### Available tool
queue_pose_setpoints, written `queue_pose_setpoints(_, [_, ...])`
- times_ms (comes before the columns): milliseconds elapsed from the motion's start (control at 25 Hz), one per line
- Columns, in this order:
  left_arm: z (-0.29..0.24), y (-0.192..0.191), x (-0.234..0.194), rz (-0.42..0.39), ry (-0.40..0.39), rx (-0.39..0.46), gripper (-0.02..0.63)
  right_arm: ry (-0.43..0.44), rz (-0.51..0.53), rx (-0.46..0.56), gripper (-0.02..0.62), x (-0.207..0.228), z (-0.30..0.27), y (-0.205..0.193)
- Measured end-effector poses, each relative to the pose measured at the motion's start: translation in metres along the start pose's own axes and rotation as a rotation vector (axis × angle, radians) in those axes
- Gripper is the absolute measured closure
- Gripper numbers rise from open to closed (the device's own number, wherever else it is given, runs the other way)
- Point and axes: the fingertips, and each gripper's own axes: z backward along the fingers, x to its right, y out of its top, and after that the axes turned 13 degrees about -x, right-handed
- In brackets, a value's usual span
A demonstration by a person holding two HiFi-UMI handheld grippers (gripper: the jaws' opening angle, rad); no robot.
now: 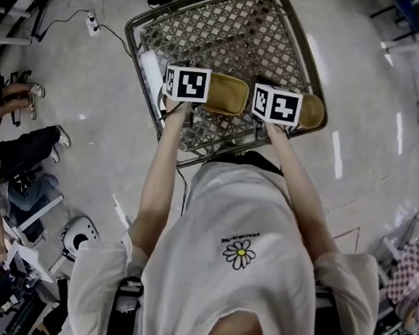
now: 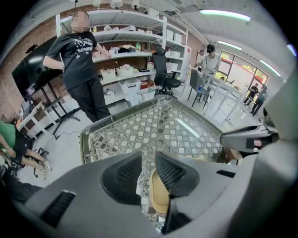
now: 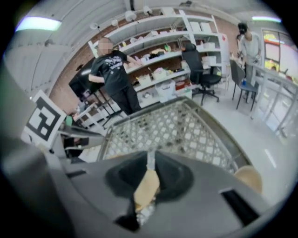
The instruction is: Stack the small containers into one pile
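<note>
Shirt: daisy print, lettering too small to read. Left gripper jaws half apart, tan container edge in the gap, unclamped. Right gripper nearly closed, pinching a tan rim. Second container beside it, on lattice table.

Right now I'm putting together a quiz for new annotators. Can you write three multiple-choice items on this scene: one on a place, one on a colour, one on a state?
1. Where is the left hand-held gripper?
A. above the lattice table
B. above a shelf
C. above a chair

2. What colour are the containers?
A. blue
B. tan
C. black

3. How do the jaws of the right hand-held gripper stand?
A. wide apart and empty
B. out of sight
C. closed on a container

Answers:
1. A, its view looks down on the lattice.
2. B, both show tan in the head view.
3. C, the right gripper view shows a tan wall pinched between them.
</note>
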Motion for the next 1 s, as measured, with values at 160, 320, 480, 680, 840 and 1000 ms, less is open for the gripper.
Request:
queue_pose_setpoints(160, [0.060,0.051,0.001,0.011,0.017,0.192,0.494,-0.026,0.116,0.230,0.549,-0.014,0.052,0.065])
queue_pose_setpoints(320, [0.142,0.089,0.007,0.053,0.002,0.413,0.508,-0.001,0.217,0.443,0.554,-0.039,0.123,0.113])
queue_pose_setpoints(480, [0.241,0.105,0.008,0.092,0.040,0.698,0.557,0.075,0.350,0.621,0.558,-0.080,0.198,0.138])
queue_pose_setpoints(680, [0.327,0.091,0.017,0.113,0.107,0.934,0.571,0.094,0.531,0.820,0.558,-0.121,0.273,0.140])
queue_pose_setpoints(840, [0.372,0.059,0.020,0.169,0.180,1.085,0.575,0.077,0.618,0.954,0.560,-0.142,0.311,0.123])
queue_pose_setpoints(1000, [0.393,0.036,0.013,0.213,0.239,1.150,0.578,0.037,0.646,1.005,0.565,-0.154,0.327,0.110])
